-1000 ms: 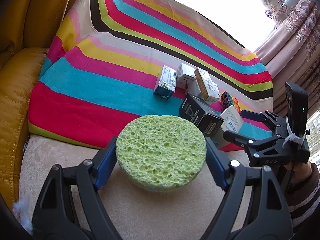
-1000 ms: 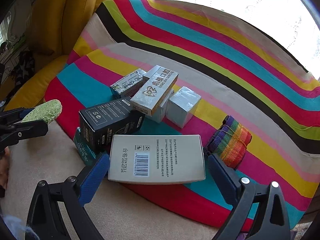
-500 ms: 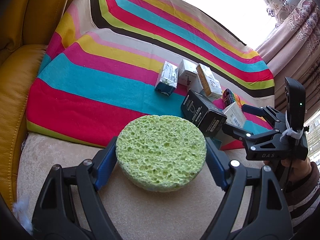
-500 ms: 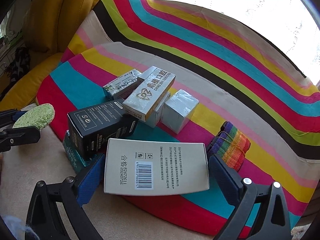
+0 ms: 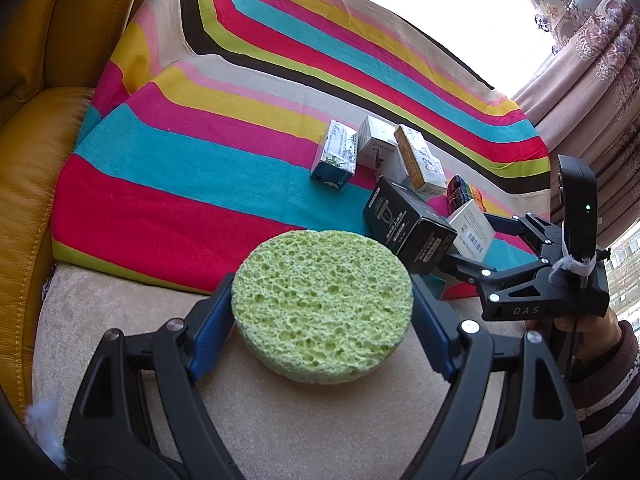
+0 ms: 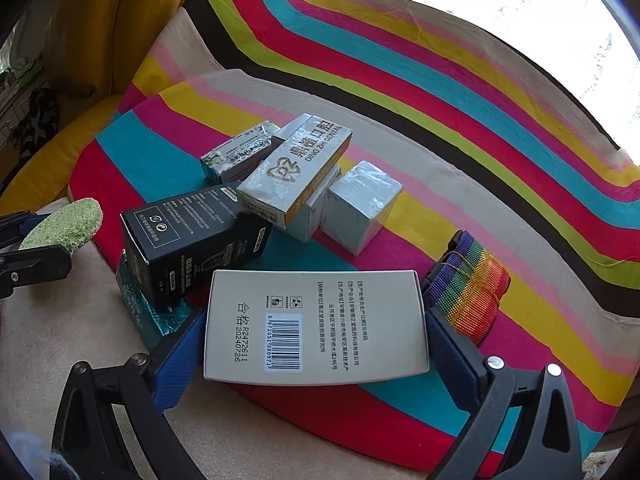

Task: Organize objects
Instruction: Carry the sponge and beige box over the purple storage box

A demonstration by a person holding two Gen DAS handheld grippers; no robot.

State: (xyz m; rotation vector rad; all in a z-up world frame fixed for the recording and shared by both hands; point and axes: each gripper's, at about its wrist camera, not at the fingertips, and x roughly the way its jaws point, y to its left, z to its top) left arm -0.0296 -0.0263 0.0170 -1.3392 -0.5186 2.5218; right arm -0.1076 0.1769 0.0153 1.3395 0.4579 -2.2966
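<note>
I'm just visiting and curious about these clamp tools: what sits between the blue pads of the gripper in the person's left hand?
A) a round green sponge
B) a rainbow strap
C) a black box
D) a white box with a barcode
A: the left gripper has its blue pads pressed against both sides of the round green sponge, while the white barcode box sits in the right gripper.

- Sponge (image 5: 322,300): green, rough, open-pored foam.
- Blanket (image 6: 400,92): striped woven cloth, matt.
- Cushion (image 5: 120,300): beige cloth, fine nap.
- Sofa (image 5: 28,168): yellow leather, smooth, slight sheen.
- White box (image 6: 316,326): matt card.
- Black box (image 6: 188,236): card, satin finish.
- Silver box (image 6: 360,204): shiny wrap.
- Strap (image 6: 468,292): rainbow woven webbing.
- Claws: black plastic, blue ribbed pads (image 5: 210,334).
</note>
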